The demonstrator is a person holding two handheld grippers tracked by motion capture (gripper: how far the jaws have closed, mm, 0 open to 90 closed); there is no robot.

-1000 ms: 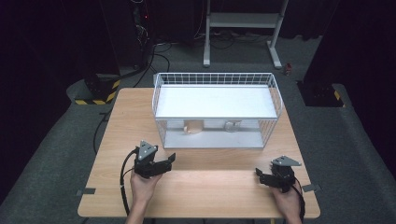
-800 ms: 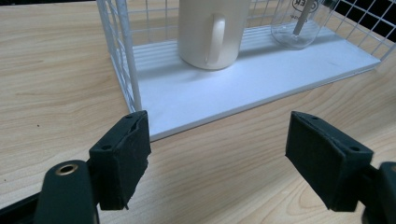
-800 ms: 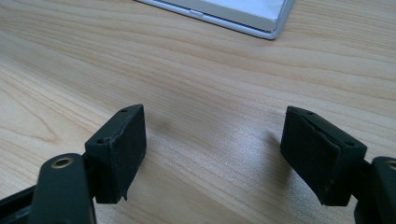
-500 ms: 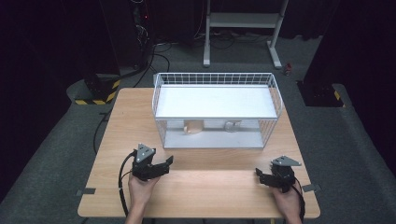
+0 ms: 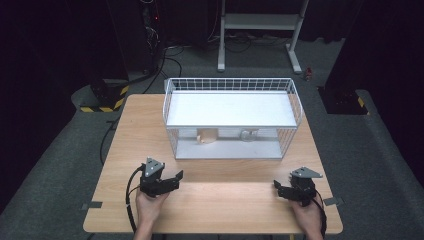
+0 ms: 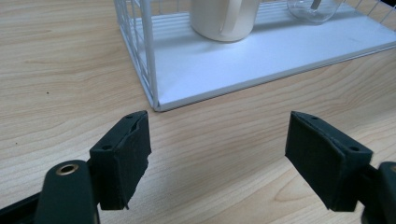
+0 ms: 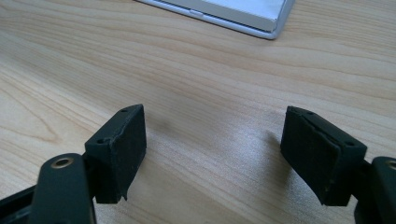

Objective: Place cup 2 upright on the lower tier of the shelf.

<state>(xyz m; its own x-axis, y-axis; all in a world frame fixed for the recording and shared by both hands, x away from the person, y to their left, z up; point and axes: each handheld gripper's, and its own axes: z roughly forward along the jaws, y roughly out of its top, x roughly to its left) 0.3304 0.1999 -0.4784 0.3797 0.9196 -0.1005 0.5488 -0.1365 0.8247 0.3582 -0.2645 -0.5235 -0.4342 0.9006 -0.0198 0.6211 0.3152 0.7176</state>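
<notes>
A white wire rack [image 5: 232, 107] stands at the middle back of the wooden table [image 5: 225, 210]. Its lower shelf [image 6: 261, 56] carries a cream mug [image 5: 207, 135] [image 6: 224, 18] and, to its right, a clear glass [image 5: 248, 135] [image 6: 313, 7]. My left gripper [image 5: 174, 179] [image 6: 217, 158] rests open near the front left, aimed at the rack's left front corner, with nothing between its jaws. At the front right, my right gripper [image 5: 279, 188] [image 7: 215, 154] is open over bare wood, and the rack's front edge [image 7: 233, 11] lies ahead of it.
A white metal stand [image 5: 260, 30] is on the floor behind the table. A yellow-and-black striped base [image 5: 102, 97] and cables lie at the back left. Grey tape tabs [image 5: 91, 205] mark the table's front corners. Bare wood stretches between the grippers.
My left gripper has drifted slightly toward the table's near edge. The right gripper has kept still, and both stay open.
</notes>
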